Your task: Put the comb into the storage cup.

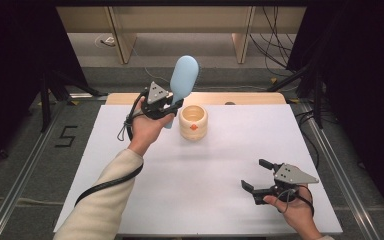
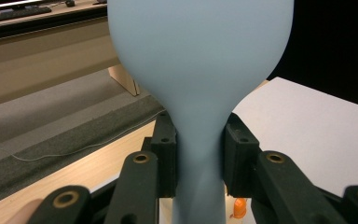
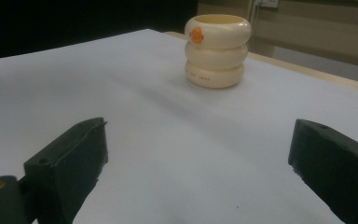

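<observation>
Two items in play: one pale blue spatula [image 1: 182, 80] and one cream ribbed cup [image 1: 193, 122], both over a white table [image 1: 205, 185]. Left gripper [image 1: 174, 106]: jaws closed partway onto the spatula's narrow neck, pads pressing it from either side in the left gripper view [image 2: 200, 154]; broad rounded blade standing up and beyond the jaws, the handle end running down below them. The lower end hangs just beside the cup's near rim, on the gripper's side; whether it touches the cup wall or sits clear of it cannot be read from the high view, since the hand covers that spot. Right gripper [image 1: 260, 176]: jaws spread wide, nothing between them, bare table ahead of the pads and the cup [image 3: 217, 50] well beyond them, upright and apparently empty at the rim. Status, as judged: the pickup of the spatula is done and it is carried to the cup; lowering it into the cup's mouth and letting go remain, likely with a slight shift over the opening first.
</observation>
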`<state>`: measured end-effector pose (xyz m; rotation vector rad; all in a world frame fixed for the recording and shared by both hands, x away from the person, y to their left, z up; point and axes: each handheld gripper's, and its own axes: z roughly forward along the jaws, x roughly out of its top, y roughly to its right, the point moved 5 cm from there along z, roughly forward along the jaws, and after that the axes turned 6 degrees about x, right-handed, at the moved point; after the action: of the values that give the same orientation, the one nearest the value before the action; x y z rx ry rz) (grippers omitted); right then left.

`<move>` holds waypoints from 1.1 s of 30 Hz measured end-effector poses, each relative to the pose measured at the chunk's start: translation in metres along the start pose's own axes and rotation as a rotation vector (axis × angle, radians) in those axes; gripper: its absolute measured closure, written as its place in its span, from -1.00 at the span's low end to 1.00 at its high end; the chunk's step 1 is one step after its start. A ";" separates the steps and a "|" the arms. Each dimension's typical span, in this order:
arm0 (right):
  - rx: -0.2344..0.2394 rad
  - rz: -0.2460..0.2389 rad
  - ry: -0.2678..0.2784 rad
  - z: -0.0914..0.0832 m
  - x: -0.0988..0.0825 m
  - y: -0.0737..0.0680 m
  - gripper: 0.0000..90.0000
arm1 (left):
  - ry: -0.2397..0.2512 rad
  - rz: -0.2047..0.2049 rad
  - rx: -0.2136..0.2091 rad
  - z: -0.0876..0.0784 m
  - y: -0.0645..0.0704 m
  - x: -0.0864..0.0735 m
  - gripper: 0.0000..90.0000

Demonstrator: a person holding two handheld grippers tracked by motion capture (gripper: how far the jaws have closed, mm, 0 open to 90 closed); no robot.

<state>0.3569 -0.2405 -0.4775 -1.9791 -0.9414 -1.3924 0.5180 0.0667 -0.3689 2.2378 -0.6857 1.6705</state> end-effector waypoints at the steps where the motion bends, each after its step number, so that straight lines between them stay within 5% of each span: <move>1: 0.000 0.000 0.000 0.000 0.000 0.000 -0.88 | 0.000 0.000 -0.001 0.001 0.000 0.000 0.54; 33: 0.000 0.001 0.001 0.000 0.000 0.000 -0.88 | 0.025 -0.015 -0.017 0.021 0.003 0.007 0.54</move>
<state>0.3568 -0.2407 -0.4774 -1.9789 -0.9402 -1.3926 0.5348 0.0526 -0.3690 2.2011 -0.6721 1.6769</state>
